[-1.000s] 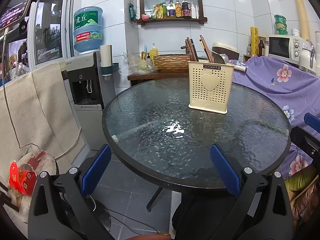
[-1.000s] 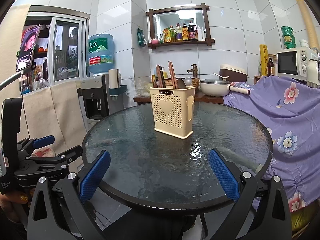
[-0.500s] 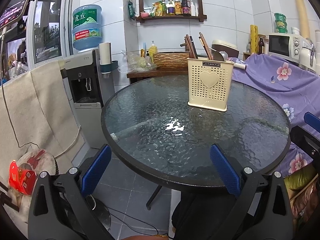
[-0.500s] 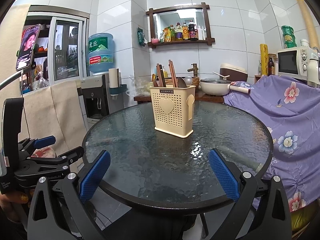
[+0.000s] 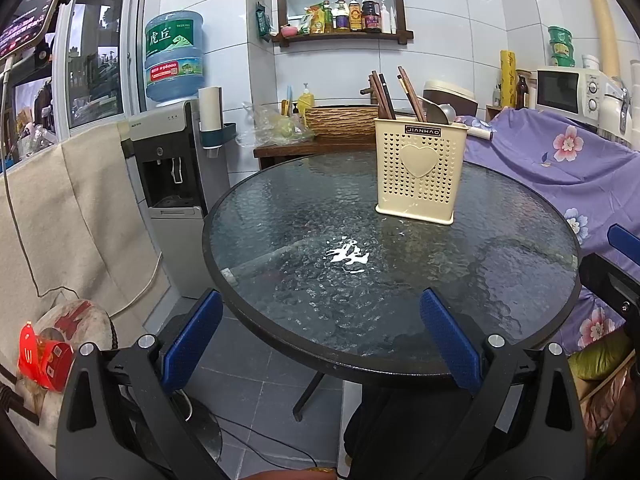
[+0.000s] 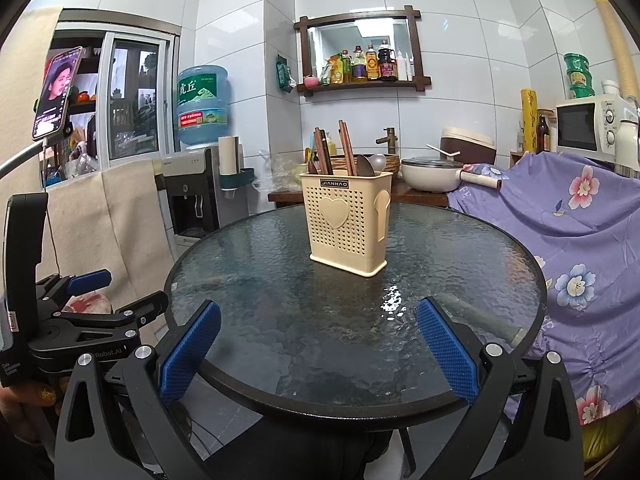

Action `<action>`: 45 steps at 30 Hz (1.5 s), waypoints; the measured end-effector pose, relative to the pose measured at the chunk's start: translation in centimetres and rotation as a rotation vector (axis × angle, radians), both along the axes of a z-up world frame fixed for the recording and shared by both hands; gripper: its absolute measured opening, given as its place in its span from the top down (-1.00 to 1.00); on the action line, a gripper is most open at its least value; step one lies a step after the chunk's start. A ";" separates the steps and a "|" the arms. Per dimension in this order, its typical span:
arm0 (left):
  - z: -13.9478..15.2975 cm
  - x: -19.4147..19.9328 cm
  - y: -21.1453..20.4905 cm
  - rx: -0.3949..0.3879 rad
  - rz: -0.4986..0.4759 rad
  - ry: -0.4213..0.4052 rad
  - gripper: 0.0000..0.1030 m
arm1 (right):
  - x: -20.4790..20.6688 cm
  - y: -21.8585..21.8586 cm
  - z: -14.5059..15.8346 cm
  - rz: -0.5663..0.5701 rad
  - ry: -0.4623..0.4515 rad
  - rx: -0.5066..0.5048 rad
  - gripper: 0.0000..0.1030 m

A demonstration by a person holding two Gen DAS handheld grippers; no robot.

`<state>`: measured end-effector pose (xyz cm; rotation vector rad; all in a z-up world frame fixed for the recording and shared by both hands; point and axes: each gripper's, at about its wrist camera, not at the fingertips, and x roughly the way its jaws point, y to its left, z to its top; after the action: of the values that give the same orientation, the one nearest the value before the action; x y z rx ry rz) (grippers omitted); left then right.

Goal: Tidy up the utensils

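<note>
Your utensil caddy [image 6: 347, 226] stands upright just above the middle of the right wrist frame, on the far half of the round glass table [image 6: 280, 320]; in the left wrist frame the same caddy [image 5: 419, 174] sits right of centre. Its long axis runs vertically, open mouth up. The wooden chopsticks [image 6: 322, 152] rise from its left compartments, leaning slightly, tips down inside and butts pointing toward the top of the frame. A dark spoon [image 6: 363, 166] and a pale metal spoon [image 6: 377, 160] poke up from the right side, bowls upward.

The caddy is cream plastic, perforated with small holes, with a solid raised heart on the face toward you, a dark "JIANHAO" label at the rim, and a spoon-shaped relief on its right side.

Your right gripper [image 6: 318, 350] is spread wide at the bottom of its frame, blue pads well apart and holding nothing. Your left gripper [image 5: 320, 342] is likewise wide and empty at the near table edge; it also shows at the left edge of the right wrist frame.

The tabletop between you and the caddy is bare textured glass. Behind it stand a water dispenser [image 6: 192, 196], a cream pot [image 6: 432, 174] and a purple floral cloth [image 6: 580, 232] at right.
</note>
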<state>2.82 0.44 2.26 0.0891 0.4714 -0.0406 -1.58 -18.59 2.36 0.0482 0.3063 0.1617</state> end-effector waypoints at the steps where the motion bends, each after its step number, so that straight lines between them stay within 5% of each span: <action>1: 0.0 0.0 0.0 0.000 0.001 0.000 -0.89 | 0.0 0.0 0.0 0.000 0.001 0.000 -0.88; 45: 0.1 -0.1 -0.2 0.011 -0.004 0.002 -0.89 | 0.0 -0.1 0.1 0.004 0.012 -0.001 -0.88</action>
<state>2.69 0.26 2.35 0.1012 0.4730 -0.0421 -1.62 -18.67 2.44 0.0473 0.3182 0.1647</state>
